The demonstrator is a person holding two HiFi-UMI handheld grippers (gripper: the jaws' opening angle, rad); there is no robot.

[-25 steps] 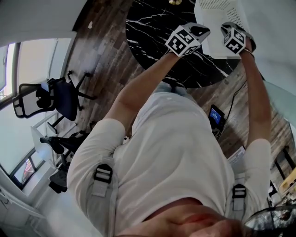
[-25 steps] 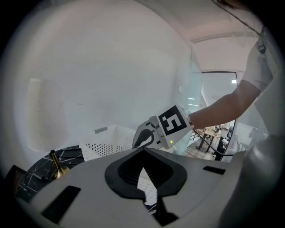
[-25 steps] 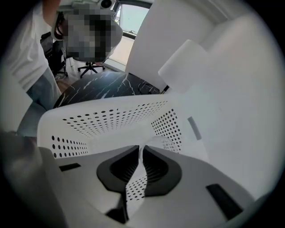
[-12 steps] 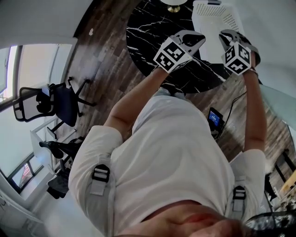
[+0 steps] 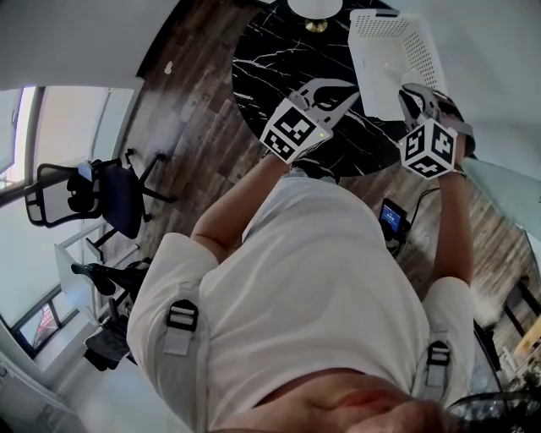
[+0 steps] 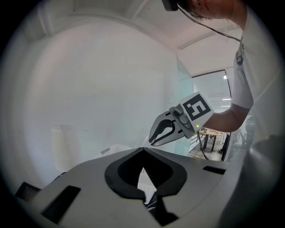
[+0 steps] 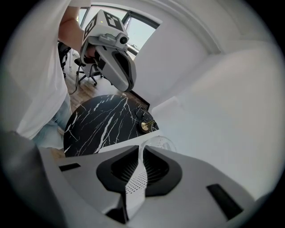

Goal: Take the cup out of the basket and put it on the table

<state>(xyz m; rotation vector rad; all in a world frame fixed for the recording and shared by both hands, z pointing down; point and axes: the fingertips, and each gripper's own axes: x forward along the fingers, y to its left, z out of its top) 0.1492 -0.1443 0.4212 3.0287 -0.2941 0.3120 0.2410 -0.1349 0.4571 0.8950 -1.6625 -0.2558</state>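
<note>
A white perforated basket (image 5: 389,51) stands on the right part of the round black marble table (image 5: 270,51). From the head view I cannot see into it. In the right gripper view a clear glass rim (image 7: 161,143), apparently the cup, shows just beyond my jaws above the basket's perforated wall (image 7: 136,180). My left gripper (image 5: 336,87) hovers shut and empty over the table, left of the basket. My right gripper (image 5: 414,97) is shut and empty at the basket's near edge. Each gripper shows in the other's view: the right gripper (image 6: 156,138) and the left gripper (image 7: 127,87).
A white lamp foot with a gold base (image 5: 314,8) stands at the table's far edge. A black office chair (image 5: 101,182) is on the wooden floor at left. A small device with a blue screen (image 5: 393,216) lies on the floor near the person's legs.
Both grippers have drawn back from the basket toward the person, lower in the head view. More of the basket and table shows.
</note>
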